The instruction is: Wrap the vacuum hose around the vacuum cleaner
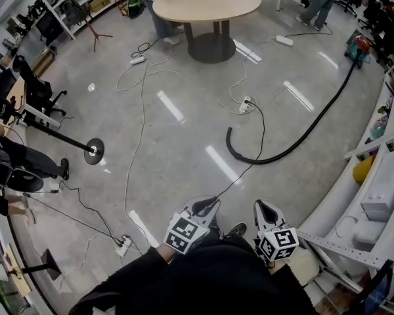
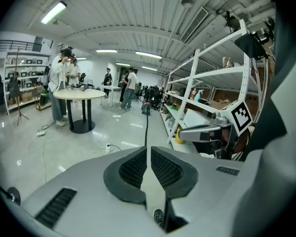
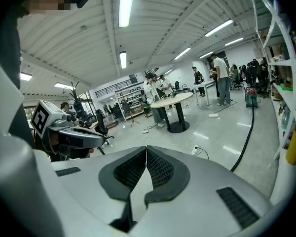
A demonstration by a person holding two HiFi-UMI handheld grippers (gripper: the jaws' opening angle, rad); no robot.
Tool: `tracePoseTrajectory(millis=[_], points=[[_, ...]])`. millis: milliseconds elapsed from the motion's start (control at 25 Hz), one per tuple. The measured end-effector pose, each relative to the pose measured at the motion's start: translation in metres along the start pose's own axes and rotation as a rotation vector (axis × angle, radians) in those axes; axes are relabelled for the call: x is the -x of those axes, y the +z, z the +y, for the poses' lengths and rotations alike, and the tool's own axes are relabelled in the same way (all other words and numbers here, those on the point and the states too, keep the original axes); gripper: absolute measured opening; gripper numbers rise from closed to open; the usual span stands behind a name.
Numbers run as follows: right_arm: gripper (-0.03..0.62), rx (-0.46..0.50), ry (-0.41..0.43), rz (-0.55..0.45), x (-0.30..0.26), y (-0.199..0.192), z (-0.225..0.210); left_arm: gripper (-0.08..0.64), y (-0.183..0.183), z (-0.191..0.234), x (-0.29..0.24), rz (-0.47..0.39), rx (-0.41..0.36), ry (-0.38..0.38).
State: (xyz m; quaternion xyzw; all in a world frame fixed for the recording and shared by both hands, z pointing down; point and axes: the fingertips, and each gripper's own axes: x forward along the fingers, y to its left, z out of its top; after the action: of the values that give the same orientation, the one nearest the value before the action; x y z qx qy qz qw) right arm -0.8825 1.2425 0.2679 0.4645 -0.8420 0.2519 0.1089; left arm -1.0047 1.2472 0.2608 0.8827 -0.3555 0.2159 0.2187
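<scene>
A glossy grey floor (image 1: pixel 197 100), strewn with white cables (image 1: pixel 142 104), spreads through a workshop hall; a round table (image 1: pixel 203 8) stands on a dark pedestal, white shelving (image 2: pixel 194 90) lines one side, strip lights (image 3: pixel 127 4) cross the ribbed ceiling

Black hose (image 1: pixel 302 133) on glossy grey floor (image 1: pixel 184 143); vacuum (image 1: pixel 359 46) red and teal. Left tool (image 1: pixel 209 203) and right tool (image 1: pixel 260 206): pale grey shells, black ribbed pads (image 2: pixel 133 169), cubes (image 1: pixel 186 233) with black-and-white square markers. Counter (image 1: pixel 207 2): beige top, dark pedestal. Cables (image 1: pixel 142 104) white and black. Shelf (image 1: pixel 381 189) white, bearing a yellow item (image 1: pixel 362 169).
</scene>
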Motion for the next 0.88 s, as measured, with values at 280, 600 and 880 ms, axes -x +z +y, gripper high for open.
tracePoseTrajectory(millis=[280, 600, 880], points=[[0.014, -0.033, 0.024, -0.101, 0.041, 0.005, -0.038, 0.038, 0.016, -0.057, -0.026, -0.020, -0.039, -0.007], [0.014, -0.025, 0.088, -0.081, 0.038, -0.002, -0.055, 0.038, 0.015, -0.064, -0.037, -0.038, 0.004, 0.064], [0.014, -0.002, 0.123, -0.051, -0.007, 0.014, -0.053, 0.038, 0.021, -0.019, -0.043, -0.038, 0.057, 0.092]])
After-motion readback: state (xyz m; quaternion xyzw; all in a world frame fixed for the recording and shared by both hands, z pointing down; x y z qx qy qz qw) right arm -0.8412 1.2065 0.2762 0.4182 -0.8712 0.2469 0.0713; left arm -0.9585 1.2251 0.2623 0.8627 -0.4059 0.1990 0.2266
